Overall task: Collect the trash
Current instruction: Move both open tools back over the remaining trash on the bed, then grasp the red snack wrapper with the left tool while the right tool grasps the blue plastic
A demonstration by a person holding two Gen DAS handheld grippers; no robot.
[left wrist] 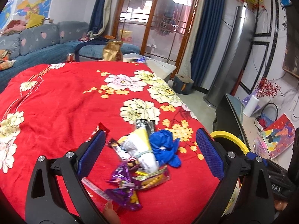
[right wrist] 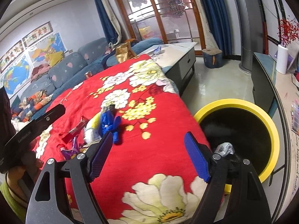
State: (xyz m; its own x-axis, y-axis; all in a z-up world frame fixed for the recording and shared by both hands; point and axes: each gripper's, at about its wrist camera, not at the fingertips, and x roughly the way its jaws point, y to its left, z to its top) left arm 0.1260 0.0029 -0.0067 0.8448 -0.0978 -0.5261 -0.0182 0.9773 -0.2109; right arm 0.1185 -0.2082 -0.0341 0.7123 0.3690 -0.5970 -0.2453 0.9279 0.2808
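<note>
The left gripper (left wrist: 149, 149) is held wide apart over the trash pile (left wrist: 142, 155); one wrapper should be clamped. The right gripper (right wrist: 149, 156), also apart and empty, is kept beside the yellow-rimmed bin (right wrist: 269, 123).

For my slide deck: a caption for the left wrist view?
Open left gripper hovers over a trash pile with a blue glove on the red floral cloth.

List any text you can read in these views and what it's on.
"OAS": black strap at the right edge of the left wrist view; partly cut off.
Wall banners: large red characters, too blurred to read.
Snack wrappers: print too small and crumpled.
Black handle: small white lettering, unreadable.
</note>
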